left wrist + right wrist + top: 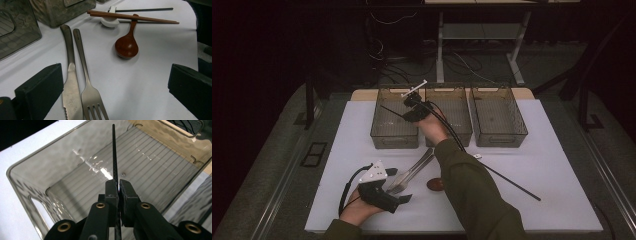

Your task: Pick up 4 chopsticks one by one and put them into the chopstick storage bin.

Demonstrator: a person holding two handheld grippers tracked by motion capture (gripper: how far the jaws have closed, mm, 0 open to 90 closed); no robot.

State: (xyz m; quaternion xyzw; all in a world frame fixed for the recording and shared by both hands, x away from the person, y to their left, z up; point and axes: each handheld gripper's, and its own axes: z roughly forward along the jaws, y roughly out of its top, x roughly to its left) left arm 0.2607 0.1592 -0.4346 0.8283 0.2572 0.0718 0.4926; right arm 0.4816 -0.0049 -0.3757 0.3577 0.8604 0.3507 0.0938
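Black chopstick (114, 152) lower end hidden between right claw (117, 187).

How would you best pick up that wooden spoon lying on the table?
Grip the wooden spoon by its thin handle, coming from above with the jaws across it. The round bowl is wider and curved; the far handle end lies under the chopsticks, so take the bare stretch between.

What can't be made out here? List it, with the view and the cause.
- Black chopstick held by the right tongs: its lower end runs behind the jaws and off the bottom edge in the right gripper view.
- Knife and fork: blade tip and tines cut off by the bottom edge in the left gripper view.
- Wooden spoon: in the high view the sleeve covers most of it.
- Left tongs: too dark and small in the high view.
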